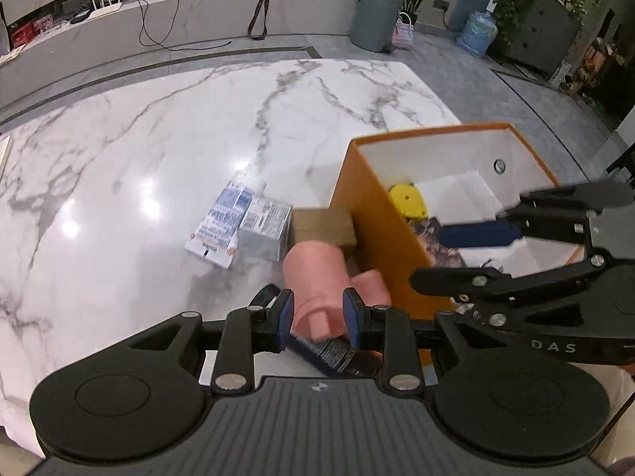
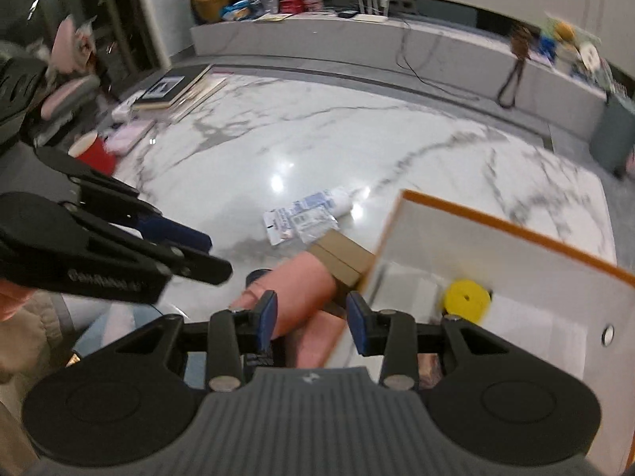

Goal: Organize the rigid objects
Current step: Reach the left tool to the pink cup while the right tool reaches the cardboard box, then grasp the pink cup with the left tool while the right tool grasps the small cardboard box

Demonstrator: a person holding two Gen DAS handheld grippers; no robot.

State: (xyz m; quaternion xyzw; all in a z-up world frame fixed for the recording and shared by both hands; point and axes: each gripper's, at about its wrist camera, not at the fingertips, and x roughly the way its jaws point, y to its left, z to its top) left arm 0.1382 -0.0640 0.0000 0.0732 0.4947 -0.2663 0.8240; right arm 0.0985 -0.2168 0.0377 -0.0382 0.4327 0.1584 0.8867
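Note:
A pink tube-shaped piece (image 1: 313,273) (image 2: 301,289) lies on the marble table beside a small cardboard box (image 1: 321,226) (image 2: 343,256), both against the orange box (image 1: 428,133) (image 2: 516,222). Inside the orange box lie a yellow round thing (image 1: 406,200) (image 2: 466,299), white paper and a dark patterned item (image 1: 440,246). A blue-and-white tube pack (image 1: 222,226) (image 2: 317,206) and a grey packet (image 1: 264,230) lie further out. My left gripper (image 1: 317,317) (image 2: 218,256) hovers above the pink piece, jaws drawn close on nothing. My right gripper (image 2: 313,323) (image 1: 428,256) hangs open over the orange box's near wall.
A dark comb (image 1: 325,351) shows under the left gripper's fingers. A red cup (image 2: 93,154) and stacked books (image 2: 170,91) sit at the table's far left. Past the far edge is grey floor with a bin (image 1: 375,16) and a low counter.

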